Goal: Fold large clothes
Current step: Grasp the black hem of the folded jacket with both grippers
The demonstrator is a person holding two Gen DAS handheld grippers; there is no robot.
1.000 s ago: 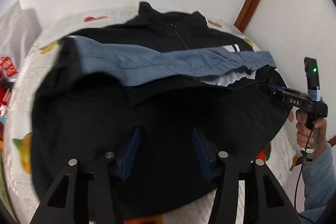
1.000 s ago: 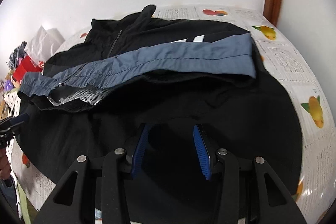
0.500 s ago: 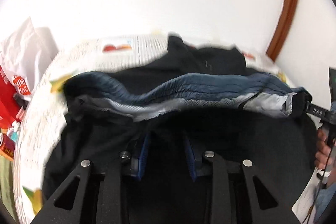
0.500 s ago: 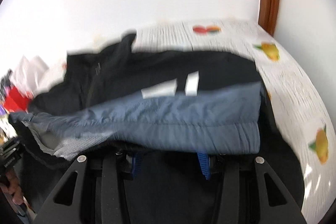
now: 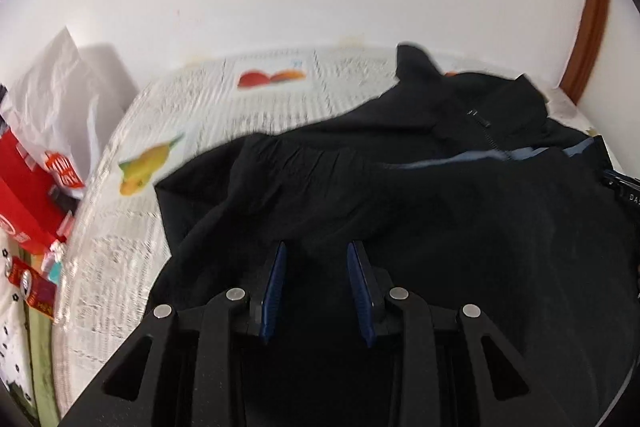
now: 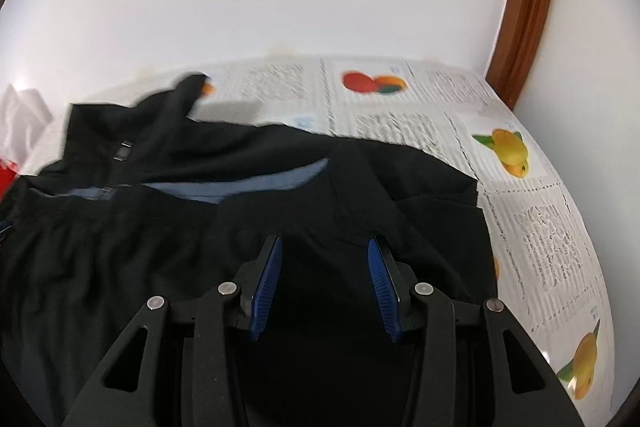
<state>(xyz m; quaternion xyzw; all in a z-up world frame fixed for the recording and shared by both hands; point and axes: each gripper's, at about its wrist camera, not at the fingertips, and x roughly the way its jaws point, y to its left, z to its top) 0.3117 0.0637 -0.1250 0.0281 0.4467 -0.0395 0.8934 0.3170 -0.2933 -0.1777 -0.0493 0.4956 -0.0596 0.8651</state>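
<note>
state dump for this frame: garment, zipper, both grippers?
black jacket: lying on the table, bottom part folded up over the chest, only a sliver of blue-grey panel showing
zipper: closed at the collar
left gripper: jaws apart, black fabric between them, grip unclear
right gripper: jaws apart, black fabric between them, grip unclear
fruit-print tablecloth: flat under the jacket
</note>
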